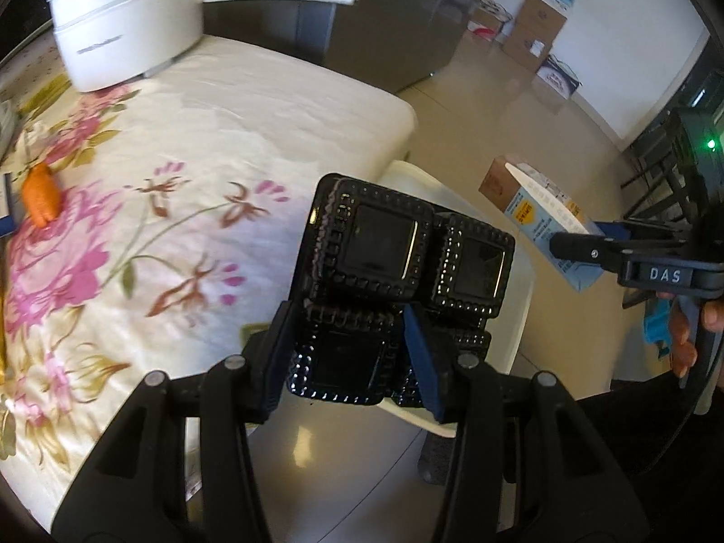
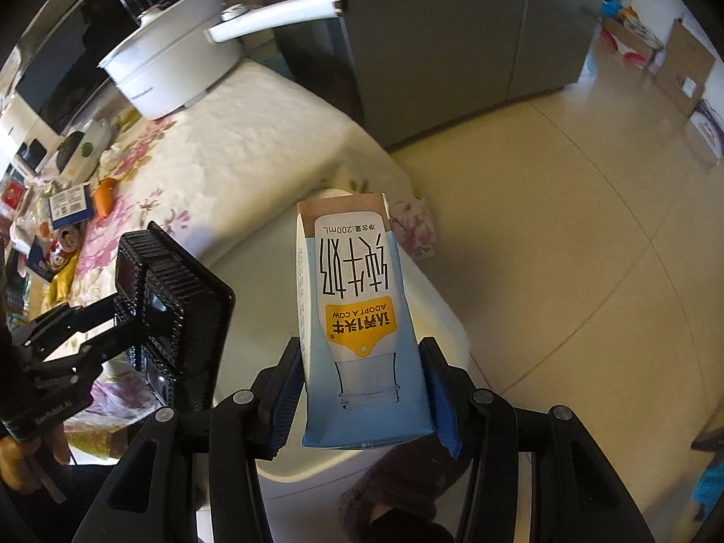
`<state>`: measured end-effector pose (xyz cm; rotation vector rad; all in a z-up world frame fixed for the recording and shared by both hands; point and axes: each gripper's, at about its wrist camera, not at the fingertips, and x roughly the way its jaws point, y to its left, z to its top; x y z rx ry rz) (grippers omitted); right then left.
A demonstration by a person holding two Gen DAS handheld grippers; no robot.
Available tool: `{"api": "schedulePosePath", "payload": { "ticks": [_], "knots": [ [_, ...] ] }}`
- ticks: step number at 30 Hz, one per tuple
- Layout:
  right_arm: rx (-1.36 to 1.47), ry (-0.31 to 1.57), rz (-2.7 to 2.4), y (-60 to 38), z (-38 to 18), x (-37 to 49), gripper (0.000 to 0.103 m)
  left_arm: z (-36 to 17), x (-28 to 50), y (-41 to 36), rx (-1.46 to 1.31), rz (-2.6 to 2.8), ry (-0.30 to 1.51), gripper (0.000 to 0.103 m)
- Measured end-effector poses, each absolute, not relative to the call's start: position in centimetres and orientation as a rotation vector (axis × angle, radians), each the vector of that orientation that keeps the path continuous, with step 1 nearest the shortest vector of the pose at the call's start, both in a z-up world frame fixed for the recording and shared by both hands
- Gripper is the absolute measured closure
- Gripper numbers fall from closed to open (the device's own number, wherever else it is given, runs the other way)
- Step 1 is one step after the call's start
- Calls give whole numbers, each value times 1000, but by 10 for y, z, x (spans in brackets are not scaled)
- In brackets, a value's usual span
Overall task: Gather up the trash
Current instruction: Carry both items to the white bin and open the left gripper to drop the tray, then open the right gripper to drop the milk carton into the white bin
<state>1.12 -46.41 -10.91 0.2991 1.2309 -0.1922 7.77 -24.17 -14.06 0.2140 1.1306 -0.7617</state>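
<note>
The left gripper (image 1: 346,362) grips a black plastic tray (image 1: 402,262) with square compartments, its blue pads pressed on one lower compartment so most of the tray sticks out beyond the fingers. The right gripper (image 2: 362,402) is clamped on a pale blue milk carton (image 2: 357,316), holding it near its base, with the brown top pointing away. Both pieces of trash hang past the edge of a table (image 1: 253,104) covered in a flowered cloth, over a white chair seat (image 2: 253,271) and a shiny beige floor (image 2: 565,249). No bin is in view.

Further back on the table sit a white pot (image 1: 122,31) with a long handle, an orange scrap (image 1: 41,199) and, in the right wrist view, a clutter of cans and packets (image 2: 59,235) still to be collected.

The likely trouble: the tray is held by one corner section only, so a quick swing could twist it loose. The carton's soft walls could buckle or leak leftover milk if tipped.
</note>
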Motion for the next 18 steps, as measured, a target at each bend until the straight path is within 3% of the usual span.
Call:
{"api": "schedulePosePath", "payload": {
  "ticks": [5, 7, 9, 12, 18],
  "knots": [
    [306, 1242, -199, -471, -114, 6, 52, -146, 76, -253, 214, -791, 1138, 49],
    [307, 1244, -199, -473, -114, 5, 51, -147, 79, -255, 212, -808, 1159, 40],
    [308, 1244, -199, -472, -114, 6, 51, -143, 83, -253, 216, -785, 1138, 22],
    [308, 1249, -194, -471, -116, 8, 51, -134, 86, -247, 225, -752, 1120, 10],
    [295, 1275, -182, -467, -123, 11, 51, -119, 92, -221, 248, -663, 1087, 2]
  ]
}}
